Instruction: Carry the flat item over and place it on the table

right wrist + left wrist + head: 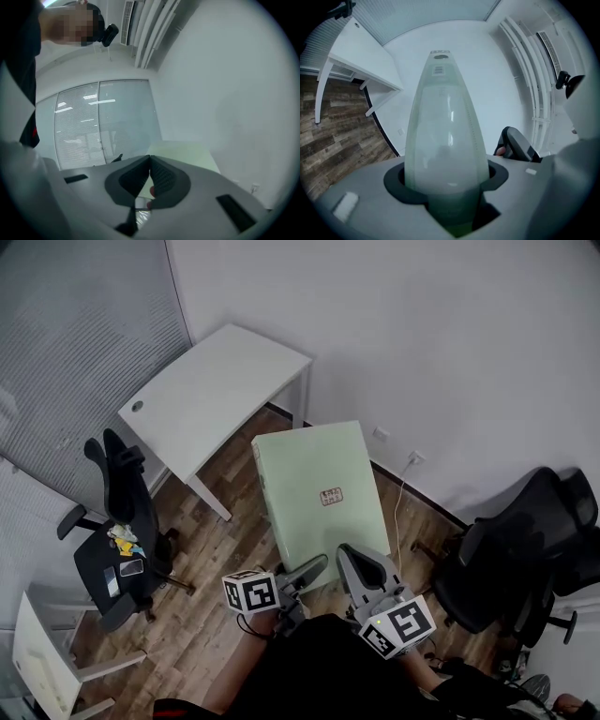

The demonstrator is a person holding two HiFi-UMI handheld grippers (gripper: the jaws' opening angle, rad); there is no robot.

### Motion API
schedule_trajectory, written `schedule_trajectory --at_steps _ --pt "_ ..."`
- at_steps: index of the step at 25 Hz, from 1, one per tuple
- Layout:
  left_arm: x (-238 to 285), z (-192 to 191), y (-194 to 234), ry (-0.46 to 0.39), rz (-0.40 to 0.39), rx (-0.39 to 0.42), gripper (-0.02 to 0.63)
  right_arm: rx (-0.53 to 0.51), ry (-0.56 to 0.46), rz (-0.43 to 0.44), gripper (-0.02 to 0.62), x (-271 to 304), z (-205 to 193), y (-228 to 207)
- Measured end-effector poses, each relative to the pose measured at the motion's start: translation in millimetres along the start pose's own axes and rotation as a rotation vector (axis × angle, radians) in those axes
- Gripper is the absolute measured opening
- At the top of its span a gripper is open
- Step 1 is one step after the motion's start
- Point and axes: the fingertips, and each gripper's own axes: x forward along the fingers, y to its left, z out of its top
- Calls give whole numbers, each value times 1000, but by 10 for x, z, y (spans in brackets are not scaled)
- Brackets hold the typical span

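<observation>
One flat item (319,488), table (211,395) ahead, chair (131,507) beside

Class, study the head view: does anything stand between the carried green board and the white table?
Nothing visible does. Only wood floor lies between the board and the table. The black chair stands off to the left, beside the table, not in the path.

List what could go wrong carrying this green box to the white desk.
The pale green flat box juts far beyond the left gripper and right gripper at its near edge, so it may droop or slip. Black office chairs flank the route to the white desk; a corner could clip one.
</observation>
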Motion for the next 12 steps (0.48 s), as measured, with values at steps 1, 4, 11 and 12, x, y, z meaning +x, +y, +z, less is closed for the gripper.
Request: schedule_trajectory --at_steps 1,4,11,12 --pt "1 67 40 1 4 4 279 -1 0 -1 0 71 8 -6" --pt "-7 224 126 1 4 3 279 -4 4 -4 0 241 25 -12" --pt "1 423 242 18 -5 0 279 -1 2 -32 0 481 58 -96" --pt "-1 439 245 20 -3 3 279 0 1 -32 0 501 70 -100"
